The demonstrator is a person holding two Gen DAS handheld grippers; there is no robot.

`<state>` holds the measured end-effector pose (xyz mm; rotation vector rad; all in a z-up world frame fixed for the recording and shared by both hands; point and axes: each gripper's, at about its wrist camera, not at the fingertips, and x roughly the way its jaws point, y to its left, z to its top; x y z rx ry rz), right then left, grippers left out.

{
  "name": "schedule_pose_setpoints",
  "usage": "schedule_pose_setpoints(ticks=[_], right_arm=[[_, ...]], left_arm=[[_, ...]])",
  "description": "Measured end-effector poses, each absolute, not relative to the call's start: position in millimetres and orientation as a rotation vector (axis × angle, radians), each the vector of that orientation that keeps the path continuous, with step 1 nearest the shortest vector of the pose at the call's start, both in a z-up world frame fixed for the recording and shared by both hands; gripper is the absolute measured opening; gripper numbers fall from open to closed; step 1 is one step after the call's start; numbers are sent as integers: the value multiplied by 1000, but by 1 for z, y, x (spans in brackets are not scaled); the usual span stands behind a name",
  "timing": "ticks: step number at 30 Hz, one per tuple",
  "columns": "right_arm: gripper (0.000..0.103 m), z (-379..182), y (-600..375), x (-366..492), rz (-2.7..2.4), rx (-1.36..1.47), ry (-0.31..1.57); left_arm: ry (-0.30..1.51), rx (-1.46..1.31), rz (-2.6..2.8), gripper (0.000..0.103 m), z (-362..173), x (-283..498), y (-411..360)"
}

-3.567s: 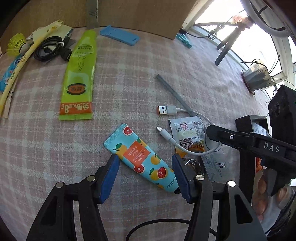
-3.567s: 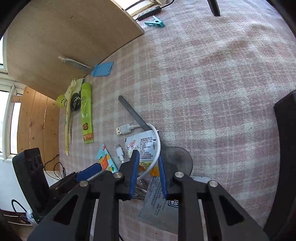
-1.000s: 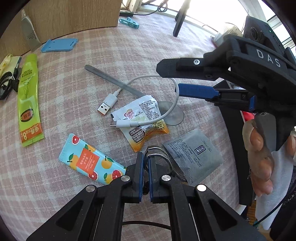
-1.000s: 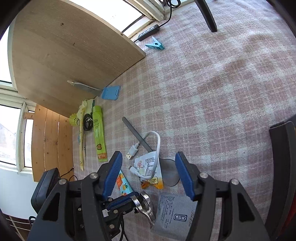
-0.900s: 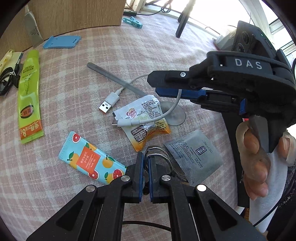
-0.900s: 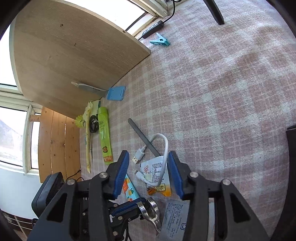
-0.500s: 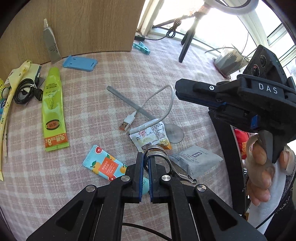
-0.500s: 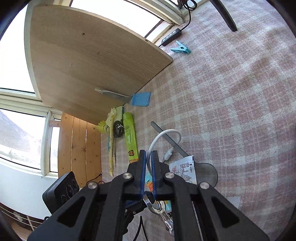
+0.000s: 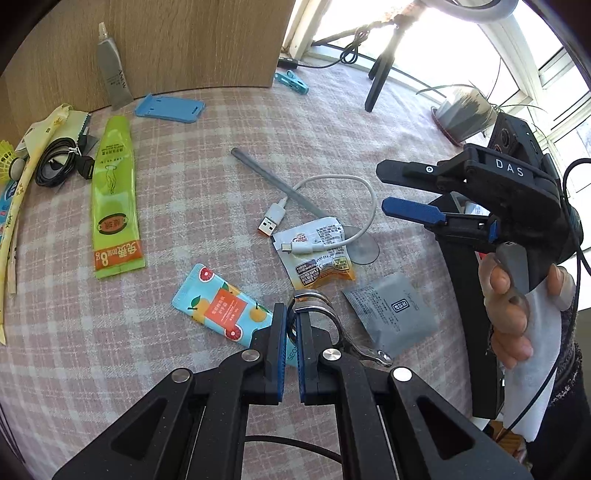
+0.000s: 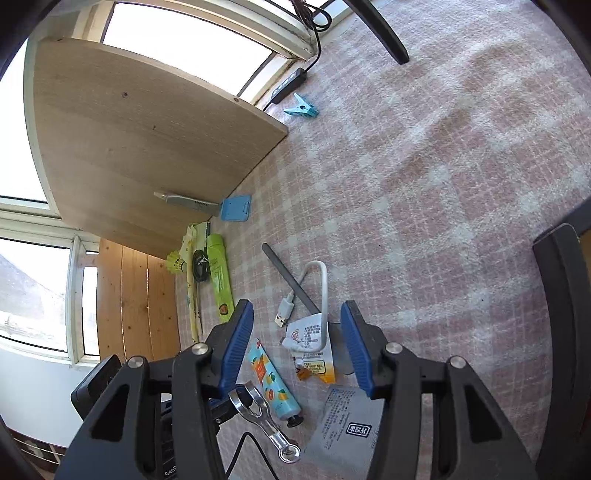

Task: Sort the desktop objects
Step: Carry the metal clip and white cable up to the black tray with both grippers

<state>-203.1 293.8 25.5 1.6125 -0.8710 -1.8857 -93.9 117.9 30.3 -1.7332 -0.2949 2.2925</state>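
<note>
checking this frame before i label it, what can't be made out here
- Left wrist view: the left claw is shut on a metal clip; its fingers hide where the pads bite.
- Left wrist view: the orange-print tube has its cap end hidden behind the same claw.
- Right wrist view: the grey sachet is partly covered by the open right claw; its print is too small to read.
- Both views: the items at the wooden board are too small to identify.

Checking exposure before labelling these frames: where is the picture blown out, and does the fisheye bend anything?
Left wrist view: window blown white, tabletop sharp, wooden board edge curved. Right wrist view: window panes overexposed, plaid tablecloth bulging, corners black.
</note>
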Motion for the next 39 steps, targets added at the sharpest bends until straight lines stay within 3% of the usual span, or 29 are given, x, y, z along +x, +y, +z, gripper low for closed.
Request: schedule_pose_setpoints(ticks=[6, 9, 19, 25, 39], right_arm=[[47, -4, 272, -217, -1684, 1537, -1017], [28, -9, 254, -222, -1665, 1525, -999], [9, 36, 248, -214, -1726, 1410, -966], [8, 82, 266, -205, -1864, 1349, -833], [8, 168, 345, -182, -2005, 1246, -796]], left_arm=[[-286, -1744, 2291, 4, 27, -95, 121], [-302, -1748, 2302, 4, 29, -96, 115], [-346, -1719, 2337, 4, 41, -96, 101], [-325, -1673, 2339, 4, 57, -95, 110], [-241, -1539, 2310, 4, 102, -88, 166]])
